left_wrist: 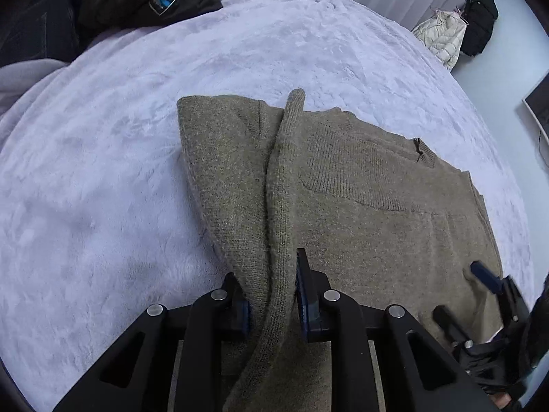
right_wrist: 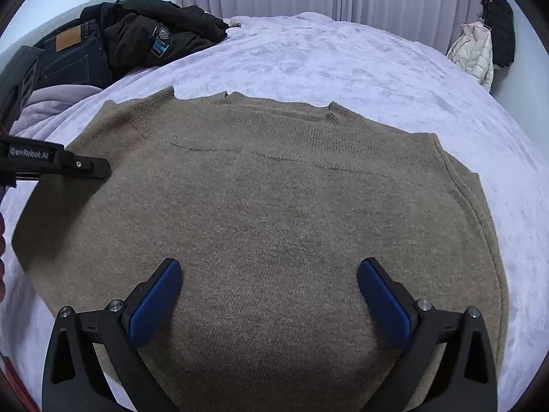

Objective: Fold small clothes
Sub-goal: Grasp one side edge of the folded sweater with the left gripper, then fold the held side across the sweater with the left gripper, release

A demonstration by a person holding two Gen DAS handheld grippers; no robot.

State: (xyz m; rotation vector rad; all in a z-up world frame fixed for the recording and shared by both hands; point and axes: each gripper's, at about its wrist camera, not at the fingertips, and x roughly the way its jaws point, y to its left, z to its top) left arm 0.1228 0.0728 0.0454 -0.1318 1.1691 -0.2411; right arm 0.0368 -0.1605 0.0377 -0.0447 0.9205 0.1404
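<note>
A tan knit vest (right_wrist: pixel 274 189) lies flat on the bed, neckline away from me. In the left wrist view my left gripper (left_wrist: pixel 271 274) is shut on a raised fold of the vest's (left_wrist: pixel 377 189) left edge, and the ribbed hem runs up between the blue pads. From the right wrist view the left gripper (right_wrist: pixel 99 168) comes in at the vest's left side. My right gripper (right_wrist: pixel 269 267) hangs open over the near middle of the vest, with nothing between its fingers. It also shows at the lower right of the left wrist view as the right gripper (left_wrist: pixel 463 295).
The bed is covered with a pale lilac plush blanket (right_wrist: pixel 343 58). A heap of dark clothes (right_wrist: pixel 144 37), jeans and a black jacket, sits at the back left. A white jacket and a black one (right_wrist: pixel 480 44) hang by the curtain at the back right.
</note>
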